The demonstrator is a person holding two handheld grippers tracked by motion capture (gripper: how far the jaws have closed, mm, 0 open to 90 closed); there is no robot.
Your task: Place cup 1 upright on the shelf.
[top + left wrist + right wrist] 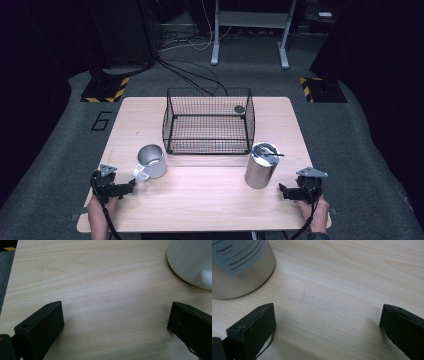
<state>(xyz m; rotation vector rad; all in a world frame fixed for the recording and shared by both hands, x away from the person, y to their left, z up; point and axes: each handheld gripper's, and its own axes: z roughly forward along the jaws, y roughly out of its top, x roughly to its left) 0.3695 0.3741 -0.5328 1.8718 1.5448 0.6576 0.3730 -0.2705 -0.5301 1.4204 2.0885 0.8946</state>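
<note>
Both grippers are resting low at the near edge of the wooden bench, and the work appears to be sitting at its opening step, before any grasp. The left gripper, at the lower left of the high view, is pointing toward the white mug, which is standing upright just beyond it with its handle turned toward the gripper's tips. In the left gripper view its fingers are standing wide apart with bare wood between them, and the mug's rounded wall is showing in the upper right corner. The right gripper, at the lower right of the high view, is lying just beside the steel canister, which is standing upright with a dark-handled lid or utensil on top (too small to tell which). In the right gripper view its fingers are likewise spread and holding nothing, with the canister's labelled wall in the upper left corner. The black wire basket is waiting behind both vessels at mid-frame, a small dark disc lying at its far right corner. The next move is probably calling for each gripper to advance, straddle its vessel, and close before lifting it toward the basket.
</note>
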